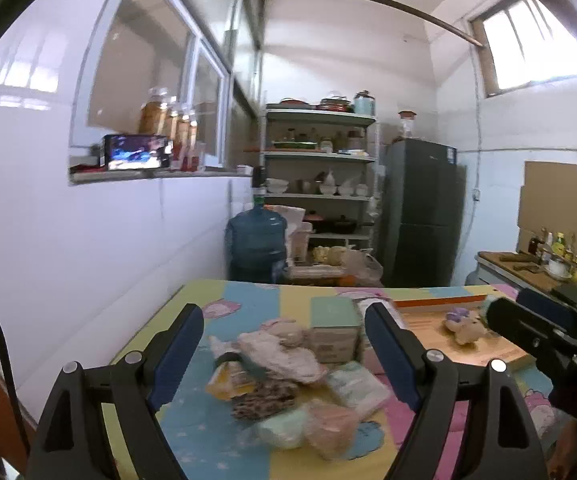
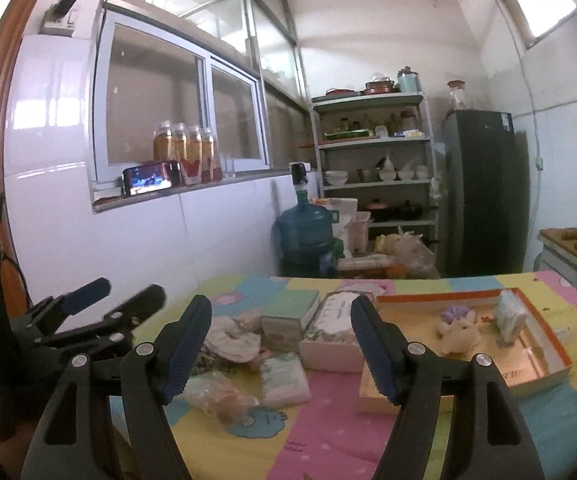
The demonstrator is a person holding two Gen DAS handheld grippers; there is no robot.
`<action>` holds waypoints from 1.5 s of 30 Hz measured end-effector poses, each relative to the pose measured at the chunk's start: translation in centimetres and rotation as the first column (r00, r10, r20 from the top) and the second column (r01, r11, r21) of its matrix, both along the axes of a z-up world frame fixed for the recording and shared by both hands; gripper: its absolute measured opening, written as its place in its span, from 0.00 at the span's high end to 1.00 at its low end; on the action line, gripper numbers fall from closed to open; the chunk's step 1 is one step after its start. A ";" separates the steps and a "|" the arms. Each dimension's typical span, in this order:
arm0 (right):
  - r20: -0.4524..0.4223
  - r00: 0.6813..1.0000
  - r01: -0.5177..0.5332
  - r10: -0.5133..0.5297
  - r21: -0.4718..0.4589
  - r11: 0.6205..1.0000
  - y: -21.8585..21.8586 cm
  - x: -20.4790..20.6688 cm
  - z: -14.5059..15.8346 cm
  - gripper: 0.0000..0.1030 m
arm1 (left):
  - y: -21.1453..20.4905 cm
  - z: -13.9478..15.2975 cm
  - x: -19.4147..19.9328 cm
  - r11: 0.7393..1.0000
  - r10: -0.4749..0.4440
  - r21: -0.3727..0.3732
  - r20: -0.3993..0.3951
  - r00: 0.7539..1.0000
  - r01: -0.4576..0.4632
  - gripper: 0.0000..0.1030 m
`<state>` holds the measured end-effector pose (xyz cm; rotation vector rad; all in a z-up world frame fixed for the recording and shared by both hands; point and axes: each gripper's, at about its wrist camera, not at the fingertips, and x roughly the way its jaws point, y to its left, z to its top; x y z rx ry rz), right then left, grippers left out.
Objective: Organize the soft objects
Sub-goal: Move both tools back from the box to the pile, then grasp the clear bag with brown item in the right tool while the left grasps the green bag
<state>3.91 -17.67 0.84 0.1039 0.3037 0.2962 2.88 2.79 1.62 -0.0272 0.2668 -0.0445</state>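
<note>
A heap of soft things lies on the patchwork table cover: a pale pink cloth bundle [image 1: 280, 350], a leopard-print piece [image 1: 264, 400], tissue packs [image 1: 356, 388] and a clear bag [image 2: 220, 396]. My left gripper [image 1: 284, 344] hovers open just in front of the heap, nothing between its pads. My right gripper [image 2: 280, 340] is open and empty over the table's middle, near a tissue pack [image 2: 284, 380]. An orange-rimmed tray [image 2: 544, 336] to the right holds a small plush toy [image 2: 458, 328] and a tissue pack [image 2: 508, 316]. Each gripper shows in the other's view: right gripper [image 1: 516, 308], left gripper [image 2: 128, 290].
A green-lidded box [image 2: 288, 316] and a white carton [image 2: 332, 336] stand behind the heap. Beyond the table are a blue water jug [image 2: 304, 236], a shelf of dishes [image 2: 372, 140] and a dark fridge [image 2: 484, 192]. The white tiled wall runs along the left.
</note>
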 end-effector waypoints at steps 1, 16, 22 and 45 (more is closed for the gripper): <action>-0.007 1.000 -0.002 0.002 0.000 1.000 0.0 0.2 -0.1 0.28 | 0.6 -0.2 0.0 1.000 0.011 -0.003 0.000 1.000 -0.011 0.20; -0.217 0.961 -0.185 0.169 -0.057 0.981 4.8 4.2 -7.2 0.28 | 6.6 -3.8 1.0 0.996 0.074 -0.038 -0.066 0.995 -0.076 0.20; -0.312 0.929 -0.223 0.199 -0.044 0.974 6.0 5.5 -10.5 0.28 | 7.2 -5.9 2.1 0.997 0.052 -0.047 -0.104 0.993 -0.057 0.20; -0.318 0.932 -0.226 0.177 -0.125 0.966 9.0 8.4 -12.1 0.28 | 8.1 -9.3 3.7 0.998 -0.021 -0.070 -0.155 0.988 0.011 0.20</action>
